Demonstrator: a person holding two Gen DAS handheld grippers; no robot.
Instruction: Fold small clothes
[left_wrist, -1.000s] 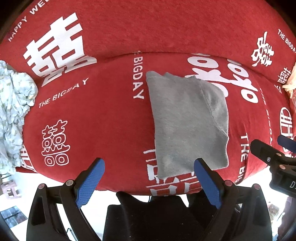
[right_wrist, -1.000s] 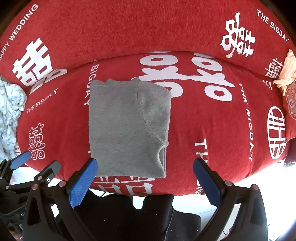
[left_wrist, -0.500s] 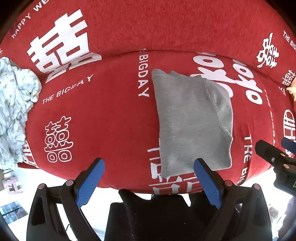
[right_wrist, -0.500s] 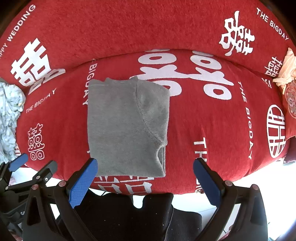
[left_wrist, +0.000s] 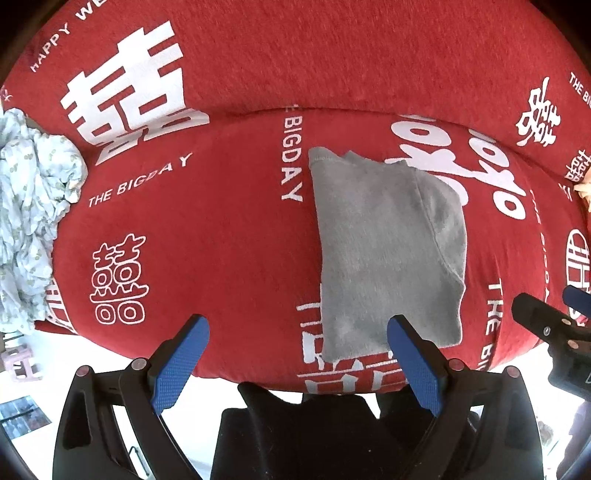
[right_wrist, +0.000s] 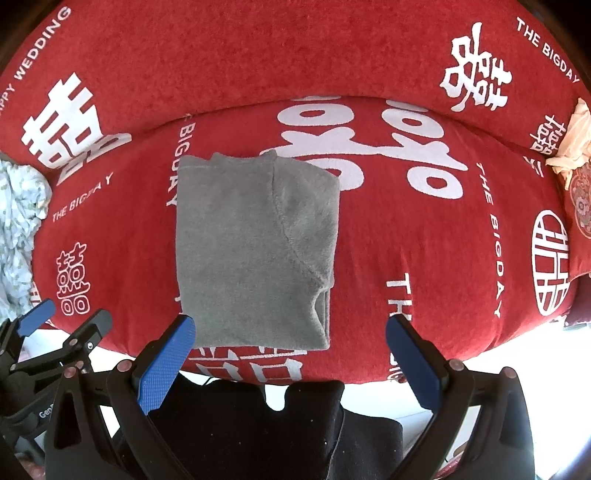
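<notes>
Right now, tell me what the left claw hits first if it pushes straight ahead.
Probably the red cover, with the grey folded garment just right of centre line. The left claw is open and holds nothing. Depth is hard to judge in this fisheye view.

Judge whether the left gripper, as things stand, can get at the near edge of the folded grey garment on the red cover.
Probably yes: the left gripper is open, and nothing lies between it and the grey garment, whose near edge sits just ahead.
</notes>
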